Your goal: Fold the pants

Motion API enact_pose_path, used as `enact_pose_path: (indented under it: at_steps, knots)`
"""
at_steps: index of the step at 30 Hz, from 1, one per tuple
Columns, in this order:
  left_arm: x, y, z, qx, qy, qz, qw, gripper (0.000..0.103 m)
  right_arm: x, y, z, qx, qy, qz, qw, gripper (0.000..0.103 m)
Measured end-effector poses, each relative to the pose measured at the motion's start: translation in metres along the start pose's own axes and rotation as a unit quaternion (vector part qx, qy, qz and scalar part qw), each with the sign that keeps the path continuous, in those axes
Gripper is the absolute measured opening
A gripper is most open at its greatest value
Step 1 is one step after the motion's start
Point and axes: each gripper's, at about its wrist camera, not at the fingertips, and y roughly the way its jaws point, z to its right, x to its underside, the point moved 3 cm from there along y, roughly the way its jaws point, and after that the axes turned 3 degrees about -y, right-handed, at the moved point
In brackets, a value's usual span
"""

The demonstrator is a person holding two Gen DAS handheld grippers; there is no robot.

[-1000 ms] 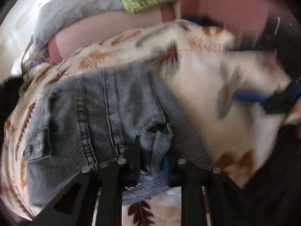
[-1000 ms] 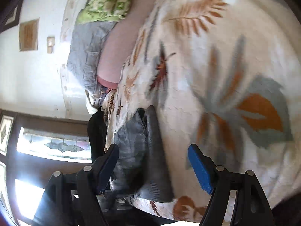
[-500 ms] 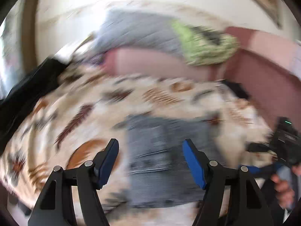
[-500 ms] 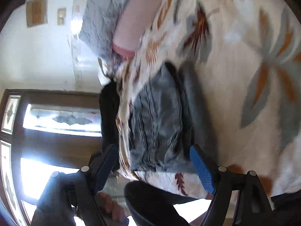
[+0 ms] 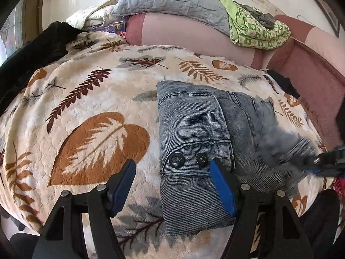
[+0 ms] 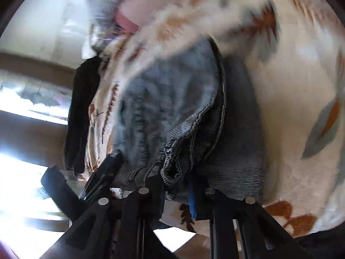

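The folded grey-blue denim pants (image 5: 194,118) lie on a leaf-print blanket (image 5: 86,99), the two-button waistband nearest me. My left gripper (image 5: 172,168) hovers open over the waistband's left edge, its pads touching nothing. At the far right of the left wrist view my right gripper (image 5: 317,164) shows blurred at the pants' right side. In the right wrist view the right gripper (image 6: 175,185) has its jaws closing, with a bunched hem of the pants (image 6: 172,90) pinched between them and that edge lifted off the blanket (image 6: 291,86).
A grey quilted pillow (image 5: 172,2) and a green patterned cloth (image 5: 258,32) rest on the pink sofa back (image 5: 312,82) behind the blanket. A black garment (image 5: 38,47) drapes over the left edge. A bright window (image 6: 21,99) lies beyond it.
My left gripper let go of the denim fold, opened and drew back leftward. My right gripper, open before, came down to the pants' edge and shut on the hem.
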Motion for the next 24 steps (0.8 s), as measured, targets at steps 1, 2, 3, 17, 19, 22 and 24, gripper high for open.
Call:
enact_pose_path:
  at_steps: [1, 2, 3, 17, 19, 22, 24]
  knots:
    - [0.000, -0.001, -0.001, 0.004, 0.001, 0.002, 1.0000, 0.072, 0.003, -0.011, -0.008, 0.006, -0.016, 0.015, 1.000, 0.017]
    - [-0.001, -0.006, 0.001, 0.006, 0.005, 0.005, 1.0000, 0.072, 0.004, -0.016, -0.010, 0.014, -0.025, 0.022, 0.999, 0.017]
    - [-0.003, -0.012, 0.004, 0.005, 0.009, 0.009, 0.9999, 0.072, 0.007, -0.020, -0.012, 0.034, -0.039, 0.029, 0.998, 0.017]
    - [0.010, 0.018, 0.032, -0.071, 0.097, -0.013, 0.9927, 0.080, 0.011, -0.066, 0.032, 0.031, 0.021, 0.084, 0.996, 0.055]
    - [0.010, 0.019, 0.032, -0.071, 0.099, -0.014, 0.9925, 0.080, 0.005, -0.069, 0.012, -0.040, 0.015, 0.092, 0.995, 0.061]
    - [0.010, 0.020, 0.031, -0.068, 0.095, -0.013, 0.9930, 0.082, 0.006, -0.035, 0.011, -0.107, 0.038, 0.055, 0.992, 0.063]
    - [0.010, 0.020, 0.030, -0.060, 0.093, -0.014, 0.9938, 0.082, 0.016, 0.014, 0.051, -0.050, 0.077, -0.001, 0.996, 0.057]
